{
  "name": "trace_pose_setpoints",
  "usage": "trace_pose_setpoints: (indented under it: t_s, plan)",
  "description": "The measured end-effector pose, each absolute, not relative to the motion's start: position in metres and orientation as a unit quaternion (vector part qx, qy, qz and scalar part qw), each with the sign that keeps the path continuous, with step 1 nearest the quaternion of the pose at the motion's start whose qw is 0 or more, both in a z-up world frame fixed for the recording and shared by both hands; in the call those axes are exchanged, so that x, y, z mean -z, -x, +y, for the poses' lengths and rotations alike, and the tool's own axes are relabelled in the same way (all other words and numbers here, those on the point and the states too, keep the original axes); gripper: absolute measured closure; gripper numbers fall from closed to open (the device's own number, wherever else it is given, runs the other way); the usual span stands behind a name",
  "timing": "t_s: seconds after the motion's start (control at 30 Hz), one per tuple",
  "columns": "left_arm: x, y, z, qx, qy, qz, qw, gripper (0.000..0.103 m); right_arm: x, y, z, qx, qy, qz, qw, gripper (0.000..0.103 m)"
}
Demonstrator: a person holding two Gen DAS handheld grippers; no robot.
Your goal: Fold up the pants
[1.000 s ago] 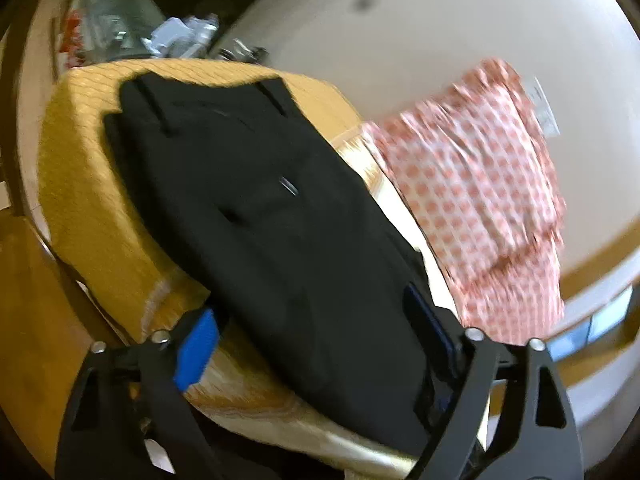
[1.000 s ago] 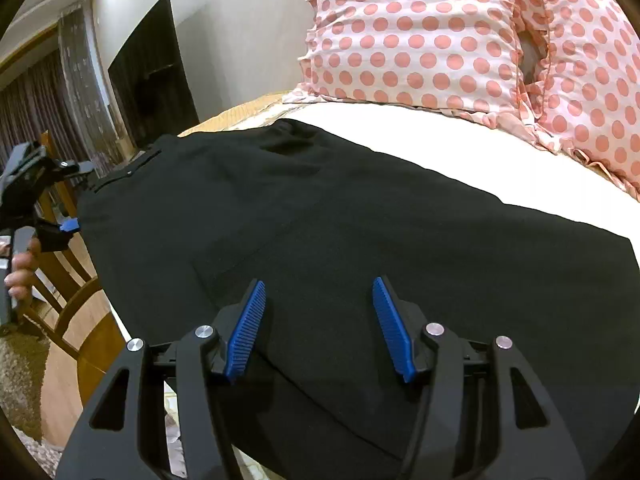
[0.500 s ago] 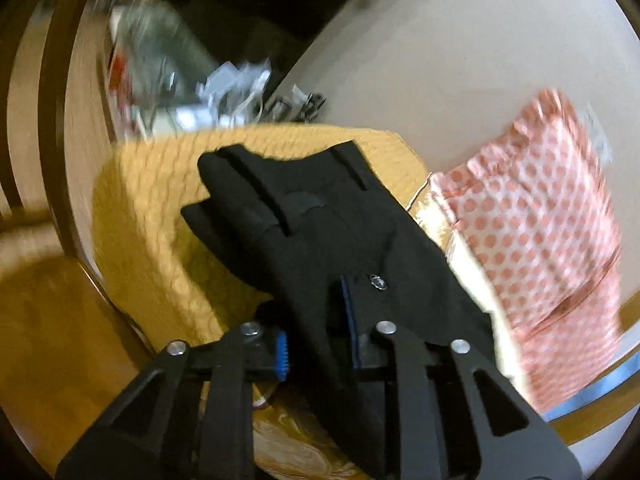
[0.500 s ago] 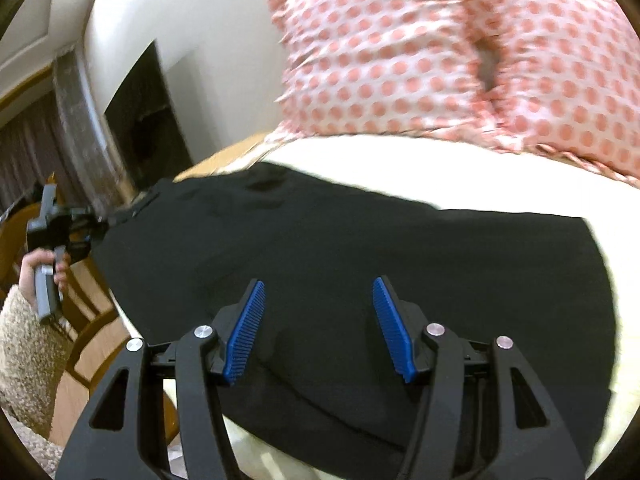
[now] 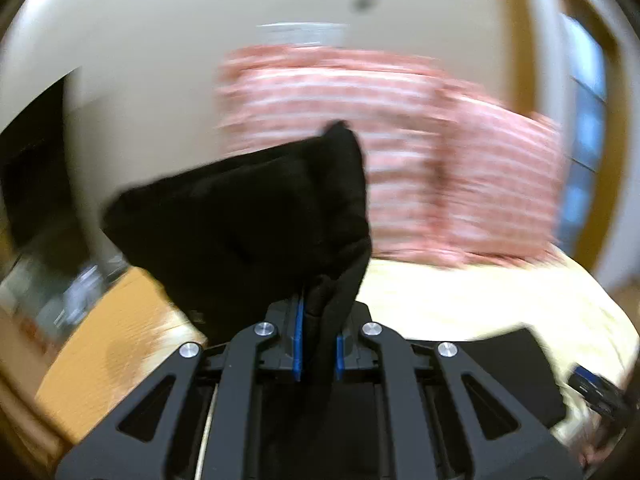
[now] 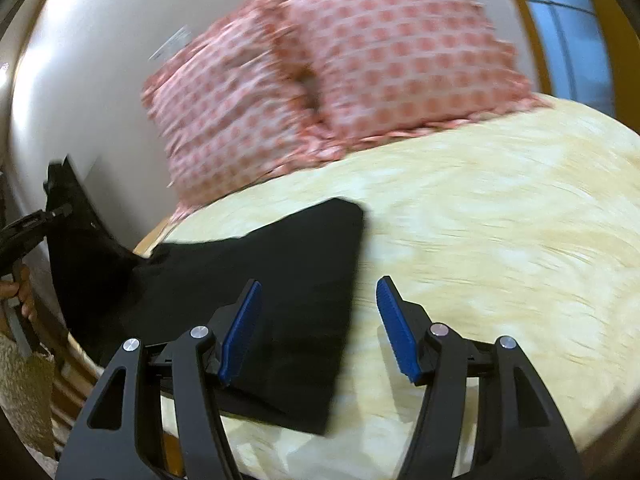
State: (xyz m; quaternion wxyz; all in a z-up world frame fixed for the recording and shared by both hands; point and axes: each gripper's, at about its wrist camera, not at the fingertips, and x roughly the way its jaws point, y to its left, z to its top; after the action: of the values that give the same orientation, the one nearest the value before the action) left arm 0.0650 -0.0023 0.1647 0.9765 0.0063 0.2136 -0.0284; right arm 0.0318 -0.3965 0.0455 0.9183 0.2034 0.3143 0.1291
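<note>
While my left claw [image 5: 318,350] grips the lifted pants [image 5: 256,216] (waistband end), I'd carry it evenly toward my open right claw [image 6: 318,330].

**Item count**

Pants [image 6: 280,280]: 1, black. Pillows: 2, pink dotted, far side; left one [image 6: 224,120], right one [image 6: 400,52]. Bed [image 6: 500,240]: 1. Grippers: 2, left [image 5: 318,344] and right [image 6: 320,328]. Windows [image 6: 568,24]: 1, far right.

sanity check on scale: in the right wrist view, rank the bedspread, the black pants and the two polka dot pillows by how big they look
1. bedspread
2. black pants and the polka dot pillows look about alike; pillows sit farther off, so unranked.
</note>
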Motion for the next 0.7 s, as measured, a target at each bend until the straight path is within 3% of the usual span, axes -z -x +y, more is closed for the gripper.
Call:
trace_pose_setpoints:
  t_s: [0.13,0.23,0.37,0.57,0.7]
  plan:
    - [-0.142,-0.058,-0.104,0.157,-0.075,0.223,0.959,0.092,-0.047,-0.018,-0.423,-0.096,-0.213,0.302,0.924,0.041]
    - [-0.088,-0.045,-0.164,0.228,-0.145,0.271,0.924,0.092,-0.043,-0.014,-0.435,-0.079,-0.219,0.305,0.923,0.041]
    - [-0.042,-0.044,-0.177,0.265,-0.138,0.339,0.892,0.092,-0.034,-0.015,-0.444,-0.067,-0.224,0.318,0.919,0.041]
    - [-0.098,-0.054,-0.151,0.246,-0.050,0.292,0.923,0.093,-0.033,-0.017,-0.443,-0.068,-0.223,0.321,0.918,0.041]
    - [-0.102,-0.027,-0.184,0.267,-0.111,0.252,0.923,0.092,-0.035,-0.014,-0.443,-0.061,-0.217,0.318,0.921,0.038]
